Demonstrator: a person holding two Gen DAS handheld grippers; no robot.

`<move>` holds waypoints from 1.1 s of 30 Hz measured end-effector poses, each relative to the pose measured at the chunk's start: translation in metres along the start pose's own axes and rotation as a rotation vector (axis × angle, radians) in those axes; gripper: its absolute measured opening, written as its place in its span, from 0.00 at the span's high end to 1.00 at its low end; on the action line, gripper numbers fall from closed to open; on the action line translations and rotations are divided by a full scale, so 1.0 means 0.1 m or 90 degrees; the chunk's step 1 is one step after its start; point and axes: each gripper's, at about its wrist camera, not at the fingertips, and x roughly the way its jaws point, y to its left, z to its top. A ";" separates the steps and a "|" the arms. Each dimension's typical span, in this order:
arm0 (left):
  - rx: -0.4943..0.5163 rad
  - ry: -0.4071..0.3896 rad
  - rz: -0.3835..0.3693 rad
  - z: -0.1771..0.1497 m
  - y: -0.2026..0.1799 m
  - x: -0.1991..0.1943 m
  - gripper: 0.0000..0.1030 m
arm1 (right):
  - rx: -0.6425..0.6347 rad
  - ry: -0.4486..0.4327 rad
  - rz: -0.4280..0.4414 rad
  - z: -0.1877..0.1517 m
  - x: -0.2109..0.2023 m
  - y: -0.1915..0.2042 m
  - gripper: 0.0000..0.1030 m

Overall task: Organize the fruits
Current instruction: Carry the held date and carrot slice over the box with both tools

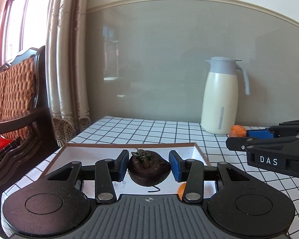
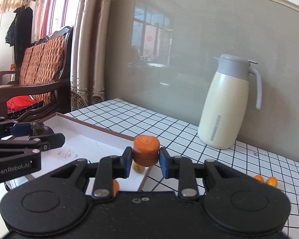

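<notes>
Checked tablecloth (image 1: 141, 127) — left tongs (image 1: 149, 165) gripping dark fruit (image 1: 149, 168), right tongs (image 2: 146, 160) clamping half-hidden orange chunk (image 2: 146, 149).

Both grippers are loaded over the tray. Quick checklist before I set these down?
1. Left gripper clamped on the dark fruit: ok.
2. Right gripper clamped on the carrot chunk: ok.
3. Dark fruit above the tray: ok.
4. Carrot chunk inside the tray's edge: cannot tell, it hangs near the rim.
5. Grippers apart from each other: ok.
6. All fruit gathered: not ok, two small orange fruits lie on the tablecloth.
</notes>
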 end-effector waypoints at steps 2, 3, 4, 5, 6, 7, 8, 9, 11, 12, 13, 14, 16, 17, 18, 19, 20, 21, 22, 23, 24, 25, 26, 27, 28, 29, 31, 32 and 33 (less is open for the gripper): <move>-0.004 0.000 0.005 0.00 0.05 0.00 0.57 | -0.005 0.001 0.005 0.01 0.02 0.05 0.81; -0.007 0.000 0.007 0.00 0.08 0.00 0.57 | -0.007 0.001 0.007 0.01 0.02 0.08 0.81; -0.009 0.000 0.009 -0.01 0.10 0.00 0.57 | -0.010 0.001 0.009 0.01 0.03 0.10 0.81; -0.010 0.000 0.010 -0.01 0.12 0.00 0.57 | -0.012 0.001 0.011 0.02 0.04 0.12 0.81; -0.011 0.000 0.012 -0.01 0.15 0.00 0.57 | -0.014 0.001 0.013 0.02 0.04 0.14 0.81; -0.012 0.000 0.014 -0.01 0.16 0.00 0.57 | -0.015 0.002 0.015 0.02 0.05 0.16 0.81; -0.013 0.001 0.015 -0.02 0.18 0.00 0.57 | -0.016 0.002 0.016 0.02 0.06 0.18 0.81; -0.014 0.001 0.017 -0.02 0.20 0.00 0.57 | -0.017 0.003 0.018 0.03 0.07 0.19 0.81; -0.015 0.001 0.021 -0.03 0.23 -0.01 0.57 | -0.019 0.002 0.022 0.04 0.09 0.23 0.81; -0.016 0.002 0.023 -0.03 0.25 -0.01 0.57 | -0.019 0.001 0.025 0.05 0.09 0.25 0.81; -0.018 0.002 0.025 -0.04 0.27 -0.01 0.57 | -0.020 0.001 0.027 0.05 0.10 0.27 0.81; -0.018 0.002 0.027 -0.04 0.29 -0.01 0.57 | -0.021 0.001 0.029 0.05 0.11 0.28 0.81; -0.020 0.004 0.031 -0.04 0.32 -0.01 0.57 | -0.022 0.001 0.033 0.06 0.12 0.32 0.81; -0.021 0.004 0.033 -0.05 0.33 -0.02 0.57 | -0.023 0.001 0.035 0.06 0.13 0.33 0.81; -0.021 0.004 0.036 -0.05 0.34 -0.02 0.57 | -0.024 0.002 0.037 0.06 0.14 0.35 0.81; -0.021 0.005 0.038 -0.05 0.36 -0.01 0.57 | -0.025 0.002 0.039 0.06 0.15 0.36 0.81; -0.022 0.006 0.040 -0.05 0.38 -0.01 0.57 | -0.026 0.002 0.041 0.07 0.16 0.38 0.81; -0.023 0.006 0.042 -0.06 0.39 -0.01 0.57 | -0.026 0.002 0.042 0.07 0.17 0.39 0.81; -0.023 0.007 0.044 -0.06 0.41 -0.01 0.57 | -0.027 0.003 0.044 0.07 0.18 0.40 0.81; -0.023 0.007 0.048 -0.06 0.44 0.00 0.57 | -0.028 0.003 0.044 0.08 0.19 0.41 0.81; -0.025 0.007 0.051 -0.06 0.47 0.00 0.57 | -0.028 0.003 0.045 0.08 0.20 0.42 0.81; -0.026 0.007 0.056 -0.05 0.48 0.01 0.57 | -0.028 0.004 0.047 0.09 0.22 0.43 0.81; -0.025 0.007 0.061 -0.05 0.51 0.02 0.57 | -0.030 0.004 0.048 0.09 0.23 0.44 0.81; -0.025 0.009 0.066 -0.04 0.54 0.03 0.57 | -0.032 0.005 0.049 0.10 0.25 0.44 0.81; -0.025 0.009 0.070 -0.03 0.58 0.05 0.57 | -0.033 0.006 0.049 0.11 0.27 0.45 0.81; -0.023 0.008 0.076 -0.01 0.61 0.07 0.57 | -0.033 0.008 0.050 0.13 0.29 0.45 0.81; -0.026 0.009 0.085 0.02 0.67 0.12 0.57 | -0.030 0.010 0.049 0.15 0.34 0.43 0.81; -0.029 0.009 0.088 0.04 0.70 0.15 0.57 | -0.027 0.015 0.049 0.15 0.37 0.41 0.81; -0.029 0.010 0.091 0.05 0.72 0.17 0.57 | -0.023 0.020 0.048 0.15 0.40 0.40 0.81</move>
